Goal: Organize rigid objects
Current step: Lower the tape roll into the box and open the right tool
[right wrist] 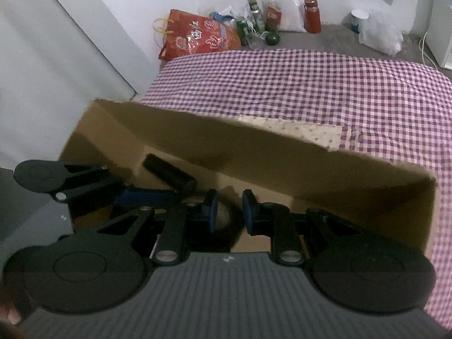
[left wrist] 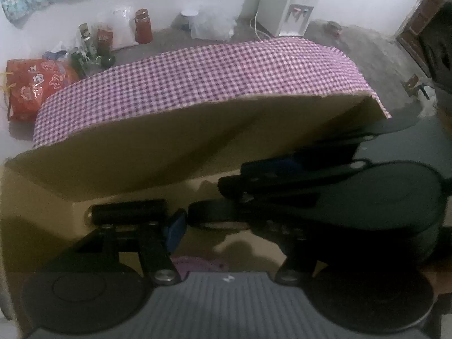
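An open cardboard box (right wrist: 282,147) sits on a purple checked cloth (right wrist: 310,84). Both grippers reach down into it side by side. In the right wrist view my right gripper (right wrist: 229,212) is open, its blue pads apart with nothing between them. A black cylinder (right wrist: 169,173) lies on the box floor ahead of it, to the left. The left gripper (right wrist: 118,195) shows at the left of that view. In the left wrist view the box's far wall (left wrist: 169,141) fills the middle, and the right gripper (left wrist: 310,186) crosses over my left gripper's right side, so I cannot tell its opening.
Behind the cloth, on the floor by the wall, stand a red patterned bag (right wrist: 197,36), several bottles and jars (right wrist: 257,19), a red canister (right wrist: 312,15) and plastic bags (right wrist: 381,34). A white water dispenser (left wrist: 291,11) stands at the back right.
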`<state>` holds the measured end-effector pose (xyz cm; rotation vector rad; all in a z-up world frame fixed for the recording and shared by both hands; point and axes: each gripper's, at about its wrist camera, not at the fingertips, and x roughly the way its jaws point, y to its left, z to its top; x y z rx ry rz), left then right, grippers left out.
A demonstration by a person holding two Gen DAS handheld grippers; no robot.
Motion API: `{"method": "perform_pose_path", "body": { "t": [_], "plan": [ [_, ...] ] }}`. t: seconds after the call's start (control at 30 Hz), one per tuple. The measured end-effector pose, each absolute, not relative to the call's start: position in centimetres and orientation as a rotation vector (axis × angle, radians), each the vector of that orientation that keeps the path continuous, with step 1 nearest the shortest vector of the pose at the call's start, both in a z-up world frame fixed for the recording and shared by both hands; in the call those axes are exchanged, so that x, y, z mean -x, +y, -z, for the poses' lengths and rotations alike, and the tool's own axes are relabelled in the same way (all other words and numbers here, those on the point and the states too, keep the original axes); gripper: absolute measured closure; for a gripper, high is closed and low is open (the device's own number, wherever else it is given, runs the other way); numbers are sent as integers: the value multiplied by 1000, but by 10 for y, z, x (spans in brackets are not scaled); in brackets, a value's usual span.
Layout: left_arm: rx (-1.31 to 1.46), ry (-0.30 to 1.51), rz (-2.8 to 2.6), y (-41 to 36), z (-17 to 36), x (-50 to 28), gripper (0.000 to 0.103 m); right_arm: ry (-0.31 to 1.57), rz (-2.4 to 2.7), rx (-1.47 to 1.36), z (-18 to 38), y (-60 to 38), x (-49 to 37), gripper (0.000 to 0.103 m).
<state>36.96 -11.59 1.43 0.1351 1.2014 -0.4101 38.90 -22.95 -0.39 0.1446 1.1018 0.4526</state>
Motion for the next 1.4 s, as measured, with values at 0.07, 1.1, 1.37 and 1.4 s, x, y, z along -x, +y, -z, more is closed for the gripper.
{"method": "perform_pose_path", "body": {
  "t": [0.07,1.1,1.37,1.4],
  "plan": [
    [-138,1196,402,-119,-14,-373,37,1099,-445,-147,8,-231,-396,84],
    [-84,1162,295,-113,-35,-381,24,979,-465,-374,-8,-269,-388,71],
    [-81,1136,273,-88,-67,-356,23,1032,-436,-373,9,-256,-396,62],
    [-74,1133,274,-84,-71,-353,23,1040,-436,-373,12,-253,-398,62]
  ]
}}
